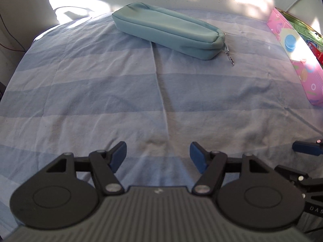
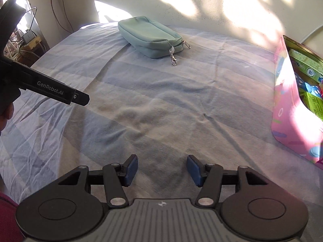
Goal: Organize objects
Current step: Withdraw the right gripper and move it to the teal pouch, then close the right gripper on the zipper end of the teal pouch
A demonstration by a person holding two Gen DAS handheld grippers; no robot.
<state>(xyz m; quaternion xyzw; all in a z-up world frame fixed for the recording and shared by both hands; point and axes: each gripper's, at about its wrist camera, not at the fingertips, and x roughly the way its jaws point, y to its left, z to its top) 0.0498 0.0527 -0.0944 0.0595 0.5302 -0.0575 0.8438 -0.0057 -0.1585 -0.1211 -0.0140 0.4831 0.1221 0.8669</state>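
Note:
A teal zip pouch (image 1: pixel 167 30) lies at the far side of the blue striped cloth (image 1: pixel 101 92), its metal clip pointing toward me; the right wrist view shows the same pouch (image 2: pixel 151 38) from its zipper end. My left gripper (image 1: pixel 158 158) hovers low over the near part of the cloth, open, with nothing between its blue pads. Beside it, my right gripper (image 2: pixel 162 170) is also open and empty, well short of the pouch. A pink patterned box (image 2: pixel 290 109) stands at the right edge, with green packets (image 2: pixel 306 80) inside.
A pale wall rises right behind the cloth, with patches of sunlight on it. Cables and a power strip (image 2: pixel 30 40) sit off the far left corner. The left gripper's black body (image 2: pixel 50 90) reaches into the right wrist view from the left.

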